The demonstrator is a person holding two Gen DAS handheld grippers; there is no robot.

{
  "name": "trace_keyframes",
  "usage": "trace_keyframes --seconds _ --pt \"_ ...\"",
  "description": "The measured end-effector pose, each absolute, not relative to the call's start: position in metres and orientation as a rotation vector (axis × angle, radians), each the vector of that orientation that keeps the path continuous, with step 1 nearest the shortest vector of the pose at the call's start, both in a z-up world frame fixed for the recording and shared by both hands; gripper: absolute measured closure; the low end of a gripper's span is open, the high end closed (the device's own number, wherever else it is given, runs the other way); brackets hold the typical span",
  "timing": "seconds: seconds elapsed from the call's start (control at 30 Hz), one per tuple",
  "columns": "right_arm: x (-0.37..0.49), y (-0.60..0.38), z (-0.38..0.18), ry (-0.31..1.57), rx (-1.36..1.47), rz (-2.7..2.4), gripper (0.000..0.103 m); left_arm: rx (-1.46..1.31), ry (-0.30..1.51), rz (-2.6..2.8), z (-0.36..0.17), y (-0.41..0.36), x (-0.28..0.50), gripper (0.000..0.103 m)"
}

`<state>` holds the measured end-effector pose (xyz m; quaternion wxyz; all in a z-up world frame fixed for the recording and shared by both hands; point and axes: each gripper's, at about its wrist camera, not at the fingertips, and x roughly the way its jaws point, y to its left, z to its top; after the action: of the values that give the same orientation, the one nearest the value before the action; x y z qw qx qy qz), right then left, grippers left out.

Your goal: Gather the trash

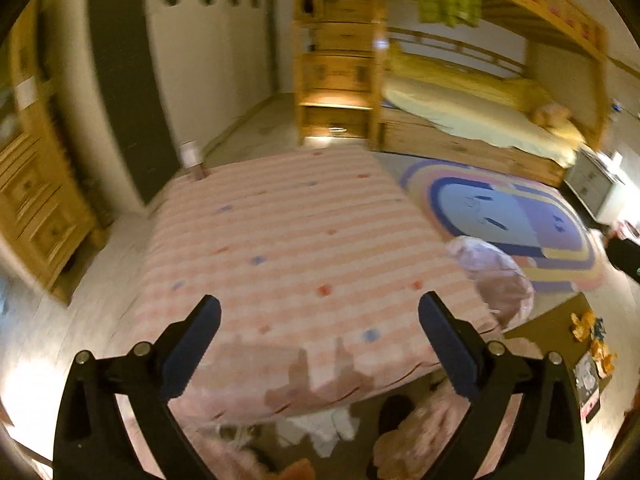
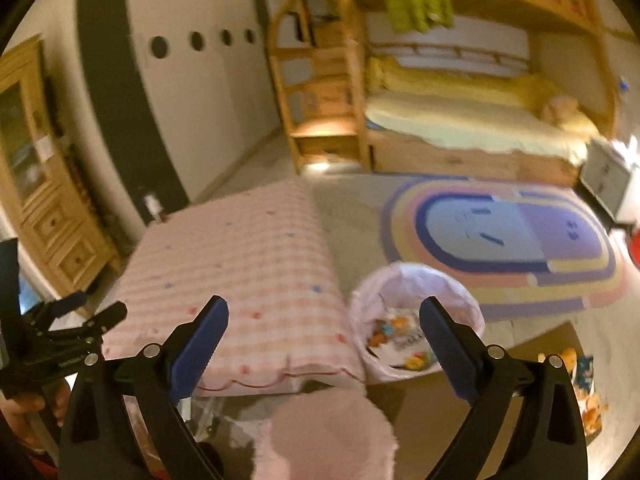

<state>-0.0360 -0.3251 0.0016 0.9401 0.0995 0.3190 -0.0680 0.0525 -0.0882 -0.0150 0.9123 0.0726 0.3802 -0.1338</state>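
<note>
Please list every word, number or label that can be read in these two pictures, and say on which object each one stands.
None can be read.
White label on the wooden cabinet: blurred.
Small print on the left gripper body: too small.
Printed wrappers in the pink-lined trash bin: blurred.
Flat card on the floor: unreadable.

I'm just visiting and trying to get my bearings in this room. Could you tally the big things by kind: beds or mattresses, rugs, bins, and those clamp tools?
Mattress with pink striped cover: 1
Wooden bunk bed: 1
Rainbow rug: 1
Trash bin with pink liner: 1
Grippers: 2, the left gripper and the right gripper, both open and empty
Total: 6
</note>
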Motion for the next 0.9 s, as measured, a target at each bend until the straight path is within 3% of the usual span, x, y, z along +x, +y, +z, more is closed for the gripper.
trace_keyframes --seconds 0.47,0.9 --pt "-0.05 -0.254 0.035 0.628 0.085 0.016 0.007 0.087 0.74 -0.028 0.021 -0.001 0.007 0.007" --pt "-0.048 -0.247 0.03 0.637 0.07 0.037 0.007 0.099 0.753 -0.011 0.019 0.01 -0.001 0.007"
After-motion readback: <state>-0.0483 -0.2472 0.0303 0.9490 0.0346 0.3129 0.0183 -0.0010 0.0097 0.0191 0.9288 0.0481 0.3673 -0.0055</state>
